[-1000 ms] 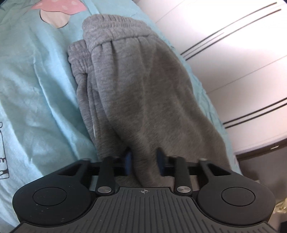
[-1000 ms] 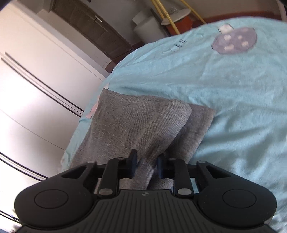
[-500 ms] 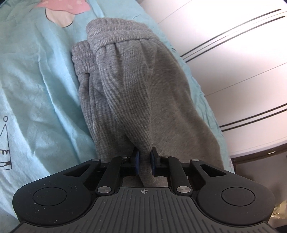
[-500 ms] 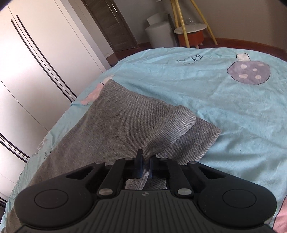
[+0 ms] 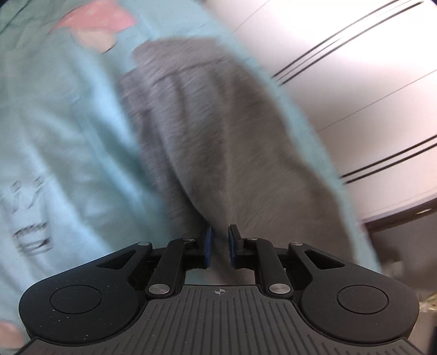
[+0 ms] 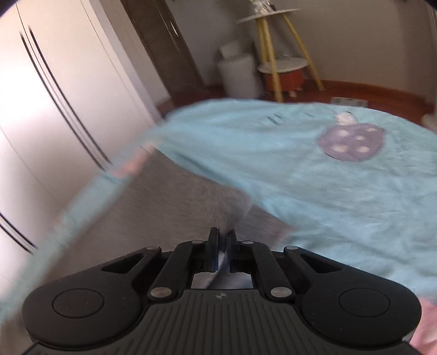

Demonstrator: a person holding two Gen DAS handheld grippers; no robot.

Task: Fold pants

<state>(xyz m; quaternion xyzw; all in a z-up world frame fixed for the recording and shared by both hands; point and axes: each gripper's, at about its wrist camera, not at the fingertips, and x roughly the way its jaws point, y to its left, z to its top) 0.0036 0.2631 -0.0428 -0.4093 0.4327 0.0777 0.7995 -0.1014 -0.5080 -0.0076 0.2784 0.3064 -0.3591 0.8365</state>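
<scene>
Around me the bed [image 6: 314, 191] is covered in a light blue sheet printed with cartoon mushrooms: a pink one [image 5: 95, 24] beyond the waistband in my left view, a purple one [image 6: 351, 143] out on the open stretch in my right view. A white wardrobe [image 5: 355, 68] with thin dark door lines runs close along the bed's edge, right beside the cloth I am handling. Past the foot of the bed stand a small round side table [image 6: 275, 49] on yellow legs, a white bin [image 6: 237, 73] and a dark wooden door [image 6: 161, 46]. Nothing lies on the sheet between my tools and the fabric; both views are smeared with blur.

The grey pants [image 5: 218, 136] lie on the bed near the wardrobe side, the elastic waistband at the far end in my left view, the legs folded back over themselves in my right view [image 6: 177, 202].

My left tool [image 5: 220, 245] angles downward over the cloth, its blue pads pinching a raised ridge of grey fabric between them, a narrow gap filled by cloth. My right tool [image 6: 222, 247] also tilts downward, its jaws nearly together, having just been closing, and clamped on a thin fold of the pants that rises from the pads to a rounded hump.
</scene>
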